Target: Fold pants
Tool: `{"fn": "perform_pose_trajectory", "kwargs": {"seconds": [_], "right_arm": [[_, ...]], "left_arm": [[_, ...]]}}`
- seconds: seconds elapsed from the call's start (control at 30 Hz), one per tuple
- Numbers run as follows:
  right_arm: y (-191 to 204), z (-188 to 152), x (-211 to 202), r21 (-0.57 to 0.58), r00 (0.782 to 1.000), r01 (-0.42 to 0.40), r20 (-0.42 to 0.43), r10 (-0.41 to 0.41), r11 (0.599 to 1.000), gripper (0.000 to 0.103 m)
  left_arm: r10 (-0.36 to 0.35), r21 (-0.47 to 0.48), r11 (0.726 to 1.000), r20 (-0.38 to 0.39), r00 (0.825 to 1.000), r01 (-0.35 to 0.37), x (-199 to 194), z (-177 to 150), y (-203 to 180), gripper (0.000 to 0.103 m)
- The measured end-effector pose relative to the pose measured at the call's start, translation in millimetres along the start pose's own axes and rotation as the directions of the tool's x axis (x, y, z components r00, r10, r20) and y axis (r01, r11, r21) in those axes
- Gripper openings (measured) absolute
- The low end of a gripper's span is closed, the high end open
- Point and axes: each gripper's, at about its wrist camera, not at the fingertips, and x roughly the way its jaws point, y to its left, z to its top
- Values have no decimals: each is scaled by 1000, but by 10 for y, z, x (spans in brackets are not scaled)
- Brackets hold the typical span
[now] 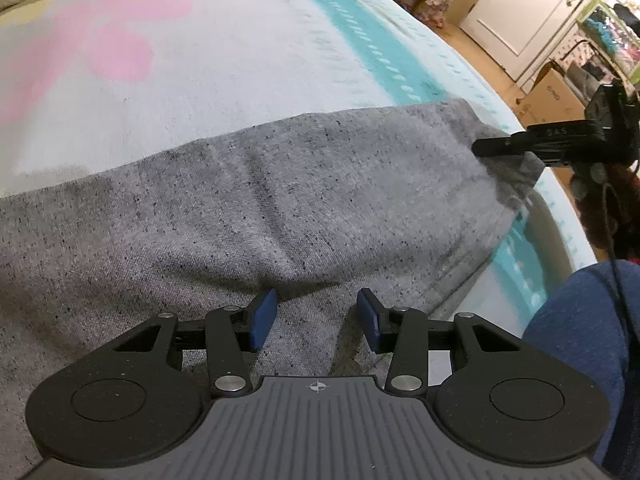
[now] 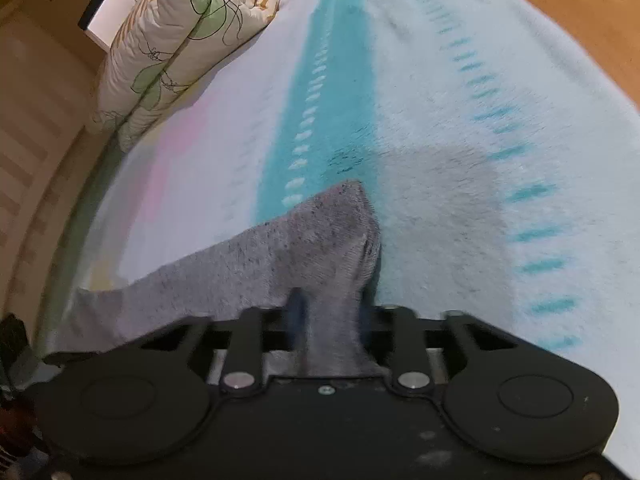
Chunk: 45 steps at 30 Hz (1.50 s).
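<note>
Pants: grey speckled pants (image 1: 240, 208) lay flat across the near part of the bed, one corner (image 2: 340, 216) lifted off the blanket.
Bed: white blanket (image 1: 200, 72) with a teal stripe (image 2: 332, 112) and a pink patch (image 1: 100, 48); wide bare blanket beyond the cloth.
Edges: the bed's right edge curved down to wooden floor (image 2: 580, 4); the pants' cuff end lay near that edge.
Left hand-held gripper (image 1: 318, 318): blue pads spread apart just above the grey cloth, nothing pinched between them.
Right hand-held gripper (image 2: 330, 320): a fold of the grey cloth ran up between the fingers, pinched; in the left view it (image 1: 500, 146) met the pants' far corner from the side.
Open room: quilt (image 2: 188, 28) bunched at the bed's far end, well apart from the pants.
Hard to make out: right pads blurred and mostly covered by cloth; cardboard box (image 1: 556, 96) and door (image 1: 528, 4) at the frame's rim; a blue-clad part of the person (image 1: 588, 340) cut off at right.
</note>
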Motion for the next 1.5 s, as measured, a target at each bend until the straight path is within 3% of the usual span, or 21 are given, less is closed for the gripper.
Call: {"fn": "perform_pose_trajectory", "kwargs": {"seconds": [0.2,0.33,0.5,0.67,0.73,0.8,0.83,0.93,1.1,1.27,1.43,1.5], "right_arm": [[139,30,-166,35,999,-29,47,27,999,11],[353,130,-374,34,995,-56,90,53,998,11],[744,268,-488,-17,993,-57,103,59,998,11],[1167,346,-575,-72,993,-51,101,59,996,11],[1368,339,-588,-89,993,-55,101,64,995,11],[1600,318,-582,-108,993,-62,95,73,992,11],[1741,302,-564,-118,993,-69,89,80,991,11],[2177,216,-475,-157,991,-106,64,118,982,11],[2936,-50,-125,-213,980,-192,0,197,958,11],[3605,-502,495,-283,972,-235,-88,219,930,11],[4037,-1093,1249,-377,979,-195,-137,153,905,12],[4112,-1322,1488,-416,982,-166,-155,110,894,17]], "left_arm": [[11,-31,999,62,998,-9,-99,174,31,43],[32,-46,999,59,998,-29,40,234,54,43],[84,62,994,53,995,-88,136,186,-99,43],[116,-40,993,149,982,-111,-122,53,-25,43],[87,-36,996,51,995,-86,21,-12,35,43],[79,38,996,77,994,-82,3,-73,10,43],[77,34,996,68,995,-80,-26,-81,21,43],[42,-96,995,100,994,-32,-240,-158,228,43],[98,-222,973,170,981,-59,-736,-451,733,43],[190,-362,926,199,962,-108,-1211,-869,1305,43],[255,-479,869,213,943,-127,-1524,-1199,1649,45],[270,-504,854,219,938,-127,-1629,-1282,1659,45]]}}
